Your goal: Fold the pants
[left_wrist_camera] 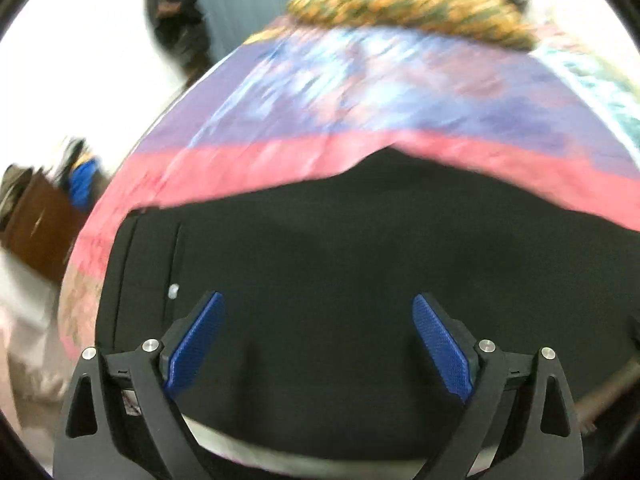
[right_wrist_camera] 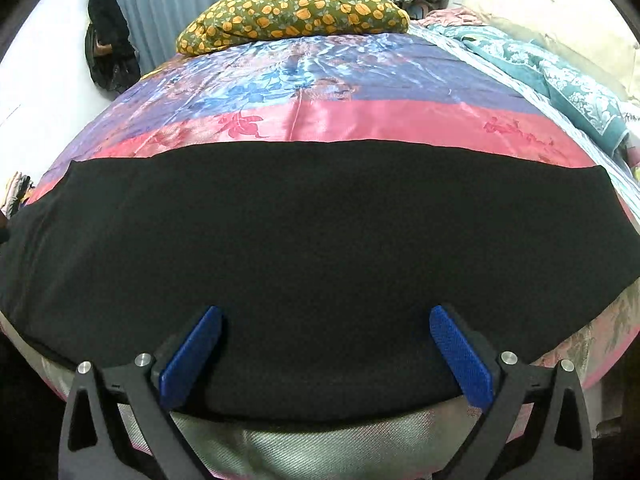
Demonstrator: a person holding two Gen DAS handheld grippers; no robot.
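Black pants (right_wrist_camera: 320,240) lie flat across the near part of a bed, spread from left to right. In the left wrist view the pants (left_wrist_camera: 340,260) show the waistband end with a small silver button (left_wrist_camera: 173,291) at the left. My left gripper (left_wrist_camera: 318,300) is open just above the cloth near the waistband, holding nothing. My right gripper (right_wrist_camera: 326,316) is open over the near edge of the pants, holding nothing. Both have blue pads (right_wrist_camera: 192,356). The left wrist view is blurred.
The bed has a shiny pink and purple cover (right_wrist_camera: 320,80). A floral pillow (right_wrist_camera: 296,16) lies at the head. A teal blanket (right_wrist_camera: 560,68) lies along the right side. A dark bag (right_wrist_camera: 106,40) hangs by grey curtains. A brown cabinet (left_wrist_camera: 36,224) stands left.
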